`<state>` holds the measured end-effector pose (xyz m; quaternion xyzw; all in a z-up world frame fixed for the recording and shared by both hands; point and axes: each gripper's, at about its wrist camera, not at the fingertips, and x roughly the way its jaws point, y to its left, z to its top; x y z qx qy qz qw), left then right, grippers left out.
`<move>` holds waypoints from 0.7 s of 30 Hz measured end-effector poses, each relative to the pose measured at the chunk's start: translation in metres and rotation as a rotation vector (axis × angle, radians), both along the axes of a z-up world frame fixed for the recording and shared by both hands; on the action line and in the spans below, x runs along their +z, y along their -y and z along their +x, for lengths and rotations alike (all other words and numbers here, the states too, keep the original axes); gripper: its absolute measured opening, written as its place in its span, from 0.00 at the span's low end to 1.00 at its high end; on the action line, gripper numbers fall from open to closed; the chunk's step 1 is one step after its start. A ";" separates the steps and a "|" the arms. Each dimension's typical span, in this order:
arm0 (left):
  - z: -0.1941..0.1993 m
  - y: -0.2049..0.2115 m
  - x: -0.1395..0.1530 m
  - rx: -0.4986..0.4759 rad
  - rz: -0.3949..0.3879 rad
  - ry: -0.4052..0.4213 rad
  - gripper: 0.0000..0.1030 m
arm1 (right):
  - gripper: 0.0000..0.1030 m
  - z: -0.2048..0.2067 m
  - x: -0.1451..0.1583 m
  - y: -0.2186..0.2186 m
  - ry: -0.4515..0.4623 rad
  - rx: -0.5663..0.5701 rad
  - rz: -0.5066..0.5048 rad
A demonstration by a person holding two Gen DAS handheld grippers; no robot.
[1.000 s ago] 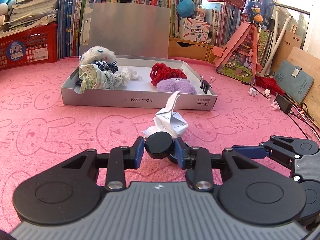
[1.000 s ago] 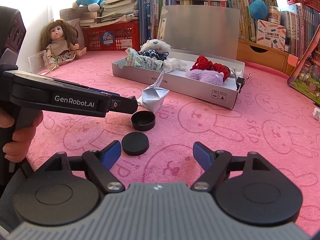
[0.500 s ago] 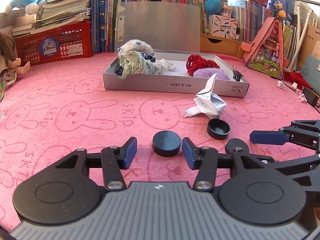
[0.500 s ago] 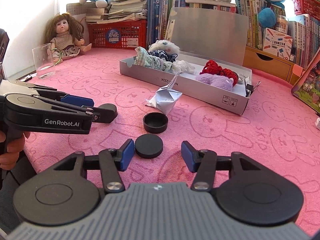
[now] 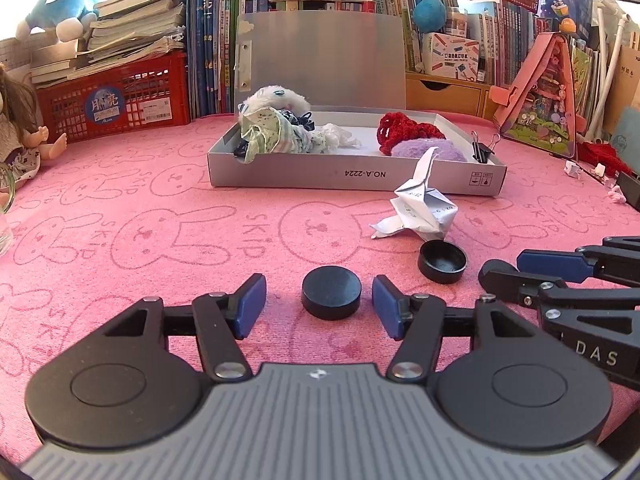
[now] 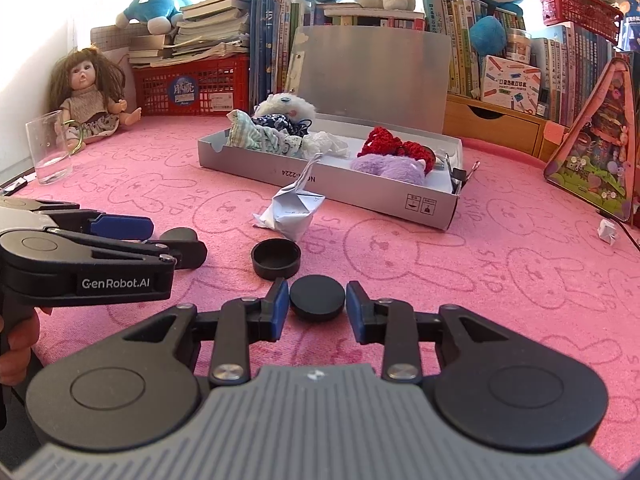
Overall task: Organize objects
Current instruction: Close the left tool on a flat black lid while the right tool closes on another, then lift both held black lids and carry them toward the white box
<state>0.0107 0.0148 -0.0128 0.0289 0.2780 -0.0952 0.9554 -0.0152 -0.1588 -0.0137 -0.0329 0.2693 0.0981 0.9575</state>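
Left gripper point(image 5: 319, 306) fingers just widened off puck point(image 5: 331, 297); right gripper point(image 6: 317, 307) fingers narrowed, contact unclear.

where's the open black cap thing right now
The open black cap sits hollow side up on the pink mat, just in front of the crumpled white paper. In the right wrist view it lies just beyond the flat black disc.

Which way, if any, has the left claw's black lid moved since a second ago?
Yes: lid went left from the black cup; left claw opening around it.
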 end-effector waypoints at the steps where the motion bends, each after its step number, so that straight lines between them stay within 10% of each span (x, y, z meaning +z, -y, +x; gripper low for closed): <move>1: 0.000 0.001 0.000 0.001 0.002 0.002 0.65 | 0.50 0.000 -0.001 0.001 0.003 -0.017 0.004; 21: -0.001 0.006 -0.004 0.027 0.003 0.027 0.70 | 0.49 0.002 -0.008 -0.014 0.005 -0.065 -0.016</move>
